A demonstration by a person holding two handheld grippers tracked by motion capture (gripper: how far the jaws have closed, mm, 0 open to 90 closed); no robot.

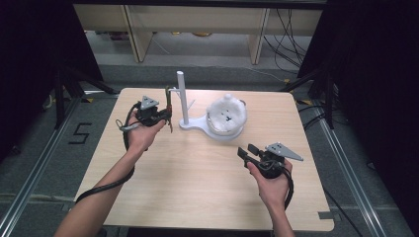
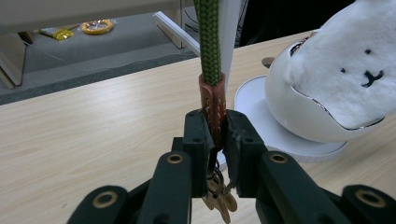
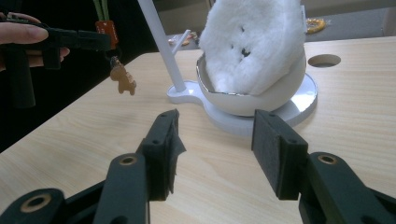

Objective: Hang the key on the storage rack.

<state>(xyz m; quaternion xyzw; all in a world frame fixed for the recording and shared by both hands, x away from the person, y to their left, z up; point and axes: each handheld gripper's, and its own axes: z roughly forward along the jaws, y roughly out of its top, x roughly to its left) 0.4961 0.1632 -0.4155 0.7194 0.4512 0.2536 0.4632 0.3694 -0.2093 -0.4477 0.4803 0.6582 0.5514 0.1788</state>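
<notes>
Both arms showing bare, no sleeves. Left gripper & right gripper: black bodies carrying grey 3-cornered plates, brass-ringed screws, thick black cables trailing; 2 black padded fingers each.

stand mid-table, plush toy in bowl on stand base right of its post, left gripper with lanyard left of post, right gripper near front right, well apart

A pale rounded-corner wooden table stands on grey carpeted floor; a light wooden shelf unit sits far behind, with black curtains left and right.
</notes>
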